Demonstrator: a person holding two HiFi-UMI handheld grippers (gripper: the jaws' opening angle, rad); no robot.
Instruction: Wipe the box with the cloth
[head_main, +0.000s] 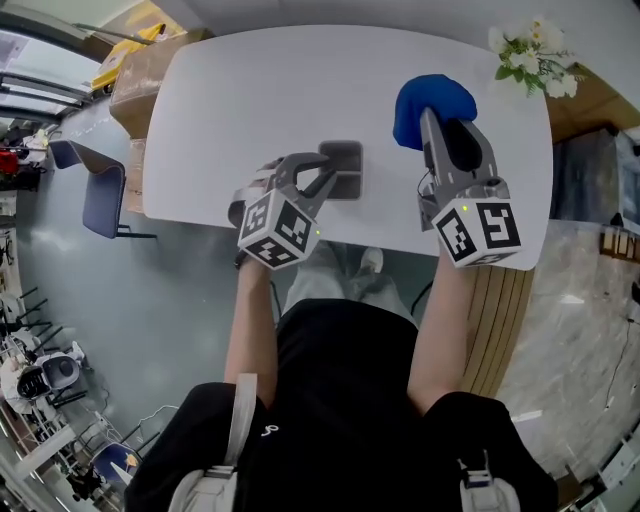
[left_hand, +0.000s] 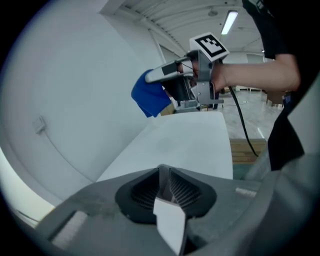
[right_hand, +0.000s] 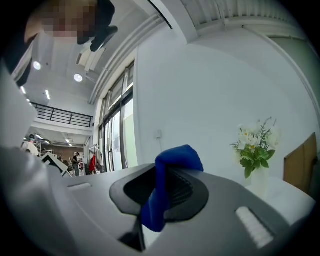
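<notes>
The box (head_main: 343, 158), a single dark grey one, sits by the near edge of the tabletop (head_main: 250, 90) in the head view with the left gripper (head_main: 326, 178) at it, while the right gripper (head_main: 430, 125) holds the one blue cloth (head_main: 432, 98) over the tabletop's right part. The left gripper view shows its two jaws pinched on the box's thin pale wall. The right gripper view shows its two jaws clamped on the cloth.

The box (head_main: 341, 160) lies at the table's (head_main: 250, 90) near edge, left of the cloth (head_main: 433, 103); flowers (head_main: 531, 55) stand far right.
</notes>
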